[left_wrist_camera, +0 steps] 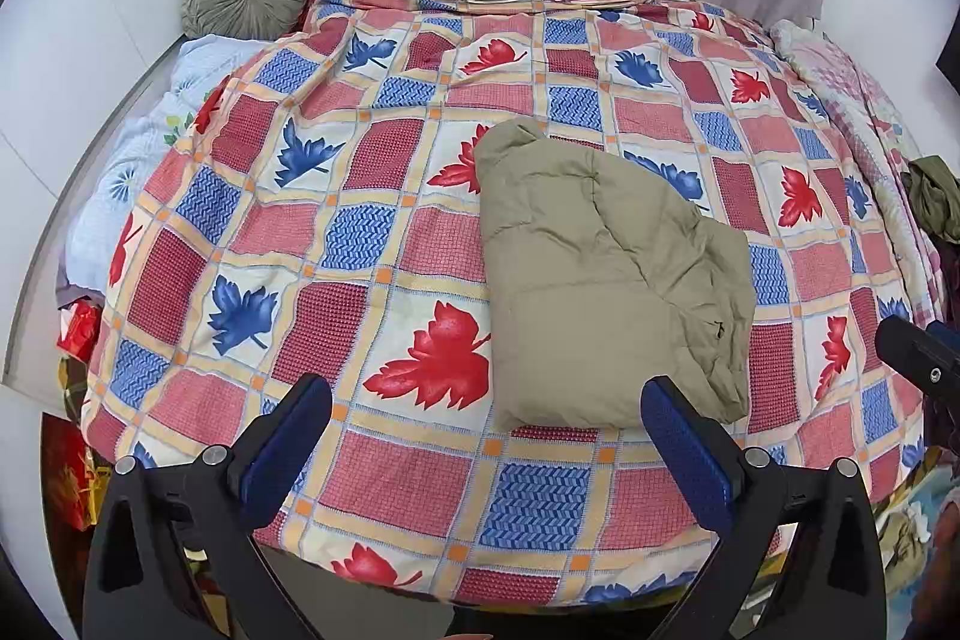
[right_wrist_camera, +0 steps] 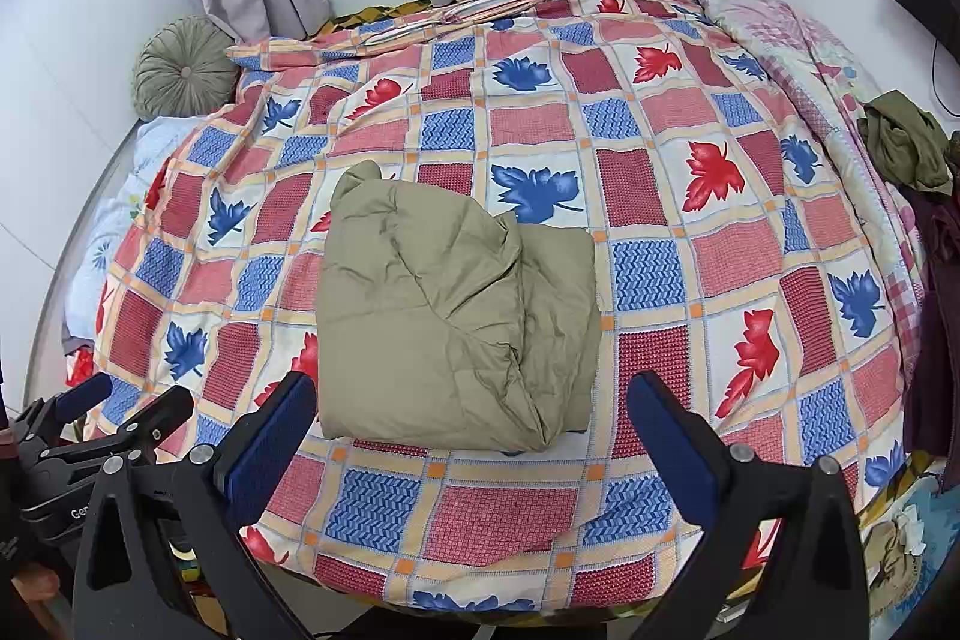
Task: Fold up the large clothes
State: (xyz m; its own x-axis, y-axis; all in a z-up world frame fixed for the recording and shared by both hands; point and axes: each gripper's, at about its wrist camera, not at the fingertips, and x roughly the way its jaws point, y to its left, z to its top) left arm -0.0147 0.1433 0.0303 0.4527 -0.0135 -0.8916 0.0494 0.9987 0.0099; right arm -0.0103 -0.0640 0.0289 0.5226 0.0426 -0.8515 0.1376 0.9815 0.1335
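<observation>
Bed [left_wrist_camera: 420, 466] under leaf-check quilt carries olive jacket [right_wrist_camera: 456, 316], folded into compact bundle near front edge. Your left gripper [left_wrist_camera: 486, 448] and right gripper [right_wrist_camera: 471, 436] both spread, empty, short of it. Folding looks finished; next, square loose right flap.

Both grippers look alike: the left gripper [left_wrist_camera: 486, 436] and right gripper [right_wrist_camera: 471, 430] have matte black angular frames, silver round screws at the joints, and textured dark-blue pads [left_wrist_camera: 690, 454] inside each finger.
</observation>
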